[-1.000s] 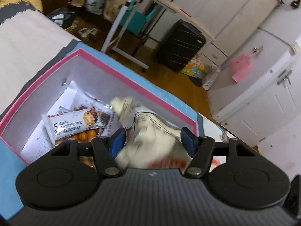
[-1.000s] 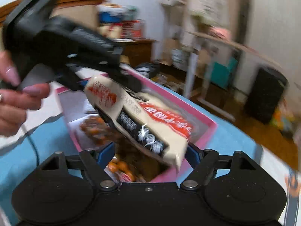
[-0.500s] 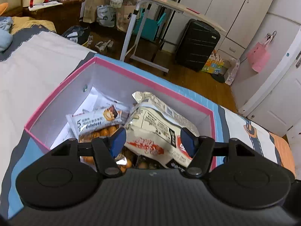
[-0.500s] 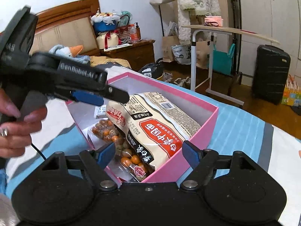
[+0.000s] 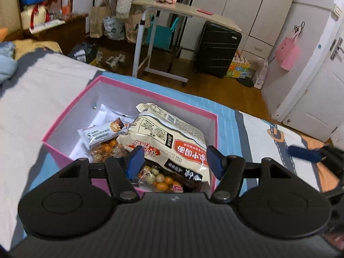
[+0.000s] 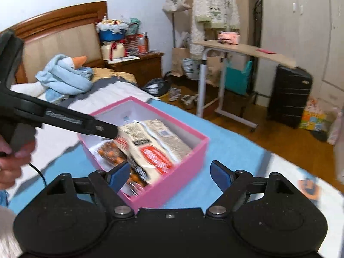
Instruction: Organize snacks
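Note:
A pink box (image 5: 66,118) (image 6: 185,163) with white inner walls sits on the blue bedspread. In it lies a large cream noodle bag with a red label (image 5: 172,137) (image 6: 154,146), on top of a clear bag of orange and speckled nuts (image 5: 157,177) (image 6: 109,152) and beside a white snack bar (image 5: 103,131). My left gripper (image 5: 174,161) is open and empty, above the box's near edge. My right gripper (image 6: 169,175) is open and empty, in front of the box. The left gripper's body (image 6: 64,118) reaches over the box in the right wrist view.
The bed (image 5: 32,90) extends left with a blue plush toy (image 6: 64,75) near the headboard. Beyond the bed edge are a rolling side table (image 5: 185,13), a black suitcase (image 5: 217,49), shoes and bags on the wooden floor, and white wardrobes (image 5: 268,6).
The noodle bag dropped from my left gripper into the box and now lies still. Both grippers have pulled back and up from the box.

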